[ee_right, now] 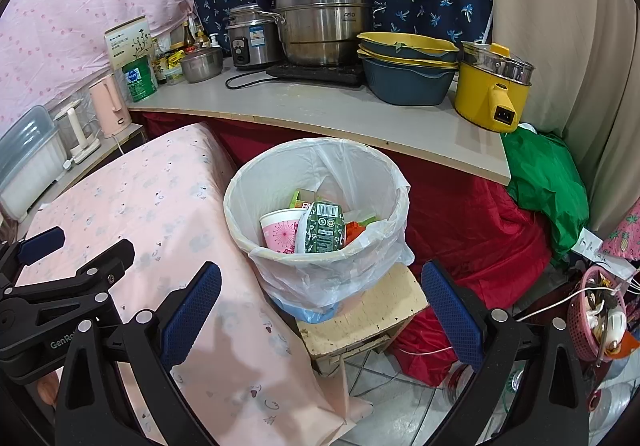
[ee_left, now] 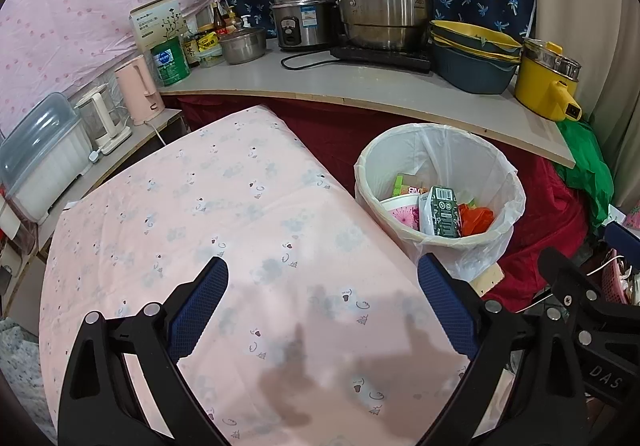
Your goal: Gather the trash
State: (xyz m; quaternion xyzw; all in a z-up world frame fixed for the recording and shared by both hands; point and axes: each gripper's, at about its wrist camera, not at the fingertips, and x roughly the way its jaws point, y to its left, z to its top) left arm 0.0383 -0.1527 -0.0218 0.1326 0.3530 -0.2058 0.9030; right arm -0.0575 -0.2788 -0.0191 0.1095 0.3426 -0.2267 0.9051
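A white bin lined with a clear bag (ee_left: 440, 150) (ee_right: 248, 190) stands on a small wooden stool (ee_right: 372, 310) beside the pink-clothed table (ee_left: 224, 214) (ee_right: 160, 206). Inside lie a dark green carton (ee_left: 442, 212) (ee_right: 324, 226), a pink paper cup (ee_right: 280, 234), a green box (ee_left: 400, 182) and orange wrapping (ee_left: 476, 218). My left gripper (ee_left: 322, 270) is open and empty above the table, left of the bin. My right gripper (ee_right: 320, 278) is open and empty, just in front of the bin. The left gripper also shows at the left edge of the right wrist view (ee_right: 76, 254).
A grey shelf (ee_left: 360, 86) (ee_right: 320, 114) behind the bin holds steel pots, a rice cooker (ee_left: 300, 20), stacked basins (ee_right: 404, 62) and a yellow electric pot (ee_right: 492, 90). A pink kettle (ee_left: 138, 90) stands at left. Red cloth (ee_right: 472, 230), a green bag (ee_right: 548, 182) and a pink basket (ee_right: 596, 318) lie at right.
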